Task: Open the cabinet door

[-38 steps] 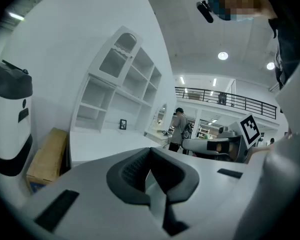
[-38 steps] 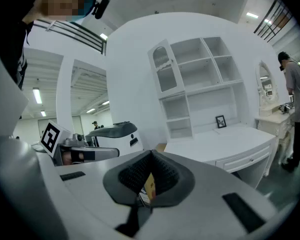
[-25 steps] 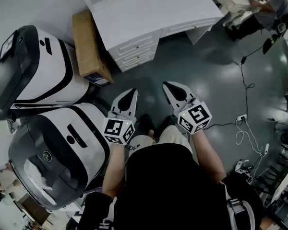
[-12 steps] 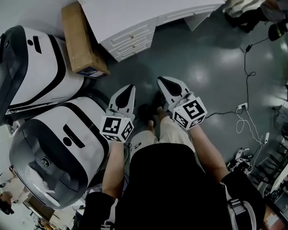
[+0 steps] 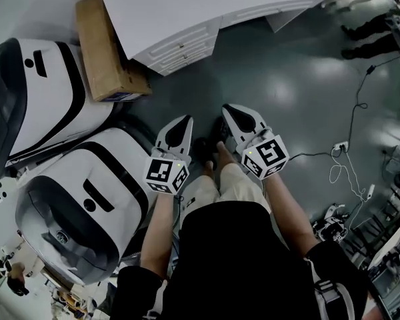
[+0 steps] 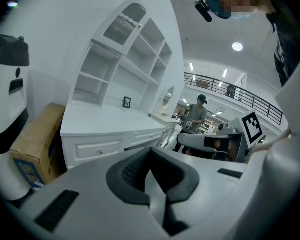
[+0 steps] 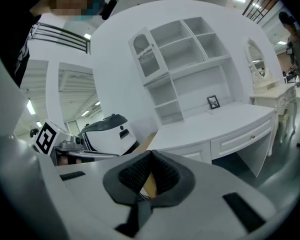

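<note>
The person stands on a grey floor (image 5: 287,79) and holds the 2 tongs low in front of the thighs, side by side and a little apart. The left gripper (image 5: 178,123) has its jaws pressed together with nothing between them. The right gripper (image 5: 231,111) is likewise closed, its tips meeting on nothing; through the hollow behind the pads only a strip of the cardboard box (image 5: 103,52) shows. Both point towards a white desk (image 5: 207,5) with drawers (image 5: 180,45), well apart from the tips. On the desk stands a white shelf unit (image 7: 190,69), and the cabinet door (image 7: 142,54), an arched glazed panel, sits closed at the unit's upper left corner, above open shelves. A small picture frame (image 7: 213,102) stands on the desktop beneath the shelves, and an oval mirror (image 7: 255,59) rises beyond the desk's far end. The box lies on the floor against the desk's left end. 2 large white-and-black machines (image 5: 87,199) fill the space to the person's left. Cables (image 5: 347,159) trail over the floor at the right. Another person (image 6: 196,115) stands in the background.
</note>
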Demonstrator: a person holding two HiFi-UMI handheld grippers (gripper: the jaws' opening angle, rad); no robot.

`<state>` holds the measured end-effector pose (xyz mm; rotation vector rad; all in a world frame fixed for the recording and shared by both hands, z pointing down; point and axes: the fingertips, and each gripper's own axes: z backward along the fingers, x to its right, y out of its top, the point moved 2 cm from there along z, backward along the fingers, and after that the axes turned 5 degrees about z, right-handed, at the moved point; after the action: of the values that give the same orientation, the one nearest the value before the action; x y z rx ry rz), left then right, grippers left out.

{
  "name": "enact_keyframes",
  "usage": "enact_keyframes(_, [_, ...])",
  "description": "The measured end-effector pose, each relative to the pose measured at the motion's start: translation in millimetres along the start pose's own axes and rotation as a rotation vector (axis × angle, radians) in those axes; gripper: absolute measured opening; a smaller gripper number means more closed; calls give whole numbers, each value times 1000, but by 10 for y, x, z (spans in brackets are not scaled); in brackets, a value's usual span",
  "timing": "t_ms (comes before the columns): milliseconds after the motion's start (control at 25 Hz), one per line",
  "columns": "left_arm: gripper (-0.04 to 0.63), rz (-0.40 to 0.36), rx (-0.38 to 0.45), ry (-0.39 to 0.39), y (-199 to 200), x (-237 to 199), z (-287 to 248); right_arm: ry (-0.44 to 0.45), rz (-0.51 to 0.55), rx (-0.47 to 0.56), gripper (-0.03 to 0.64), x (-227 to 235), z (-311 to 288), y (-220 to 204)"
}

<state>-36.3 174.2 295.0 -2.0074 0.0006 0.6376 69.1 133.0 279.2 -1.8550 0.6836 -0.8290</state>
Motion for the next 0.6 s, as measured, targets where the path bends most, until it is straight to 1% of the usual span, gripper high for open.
enact_keyframes(240, [23, 17, -44, 19, -78, -92, -474, 24, -11, -17, 18, 354, -175, -86])
enact_keyframes(600, [24, 84, -58, 84, -127, -233, -1008, 53, -22, -25, 17, 749, -314, -137])
